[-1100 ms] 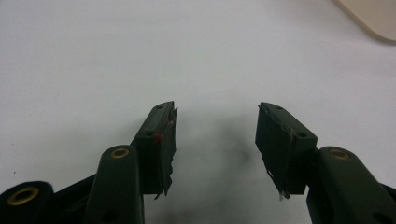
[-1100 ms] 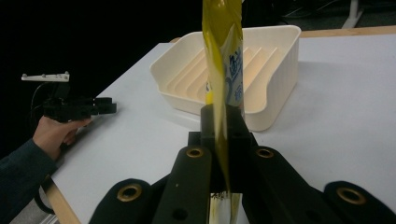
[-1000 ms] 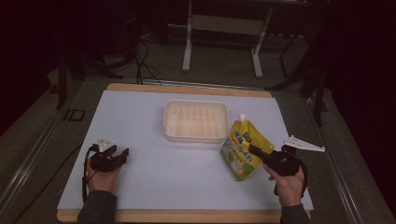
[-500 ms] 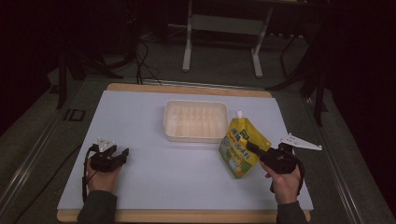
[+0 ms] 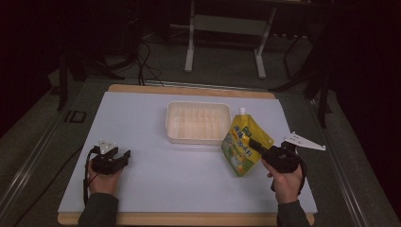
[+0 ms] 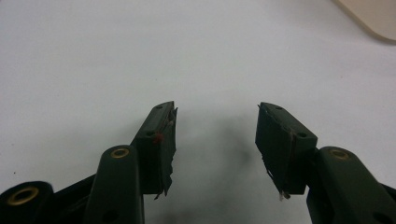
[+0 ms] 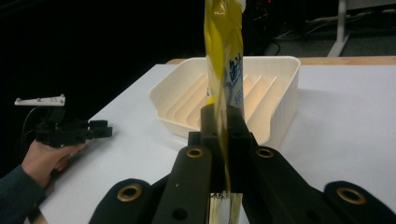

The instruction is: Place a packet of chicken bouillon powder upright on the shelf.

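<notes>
My right claw [image 7: 223, 140] is clenched on the pouch's [image 5: 242, 144] edge; it's soft, floppy, slick, so I'd grip near the spout. Left claw [image 6: 215, 135] is released.

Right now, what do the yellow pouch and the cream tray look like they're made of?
Yellow pouch: looks like flexible printed plastic film, glossy; it pinches thin between the right gripper jaws, and highlights run down it. White spout cap looks like rigid plastic.

Cream tray: probably moulded rigid plastic, semi-matte and slightly translucent; one piece with rounded corners, a rolled rim and ribs in the floor.
</notes>
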A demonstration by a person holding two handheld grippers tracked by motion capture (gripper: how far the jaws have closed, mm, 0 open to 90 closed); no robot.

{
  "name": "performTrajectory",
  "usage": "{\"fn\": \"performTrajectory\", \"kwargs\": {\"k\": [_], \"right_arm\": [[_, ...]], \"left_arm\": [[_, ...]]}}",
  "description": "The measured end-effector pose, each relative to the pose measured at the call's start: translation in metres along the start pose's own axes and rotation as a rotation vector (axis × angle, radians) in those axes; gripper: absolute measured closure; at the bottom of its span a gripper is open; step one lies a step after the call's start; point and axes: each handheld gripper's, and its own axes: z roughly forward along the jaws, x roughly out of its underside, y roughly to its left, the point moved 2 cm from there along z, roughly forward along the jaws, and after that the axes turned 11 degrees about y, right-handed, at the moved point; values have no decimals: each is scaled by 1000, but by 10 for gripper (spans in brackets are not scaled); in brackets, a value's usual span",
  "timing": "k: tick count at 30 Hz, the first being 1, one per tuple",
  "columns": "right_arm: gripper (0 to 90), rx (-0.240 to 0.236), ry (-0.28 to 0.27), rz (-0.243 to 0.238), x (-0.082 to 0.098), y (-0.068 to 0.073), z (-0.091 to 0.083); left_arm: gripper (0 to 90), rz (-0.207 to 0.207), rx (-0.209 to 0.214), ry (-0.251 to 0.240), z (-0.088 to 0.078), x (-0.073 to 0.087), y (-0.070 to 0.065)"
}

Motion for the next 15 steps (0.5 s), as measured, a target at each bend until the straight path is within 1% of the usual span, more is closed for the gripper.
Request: {"fn": "performTrajectory", "kwargs": {"k": [6, 15], "right_arm": [[900, 7, -32, 17, -5, 1, 1], [900, 24, -59, 25, -11, 1, 4]], "left_arm": [[473, 0, 0, 0, 0, 0, 0], [473, 1, 0, 1, 0, 0, 0]]}}
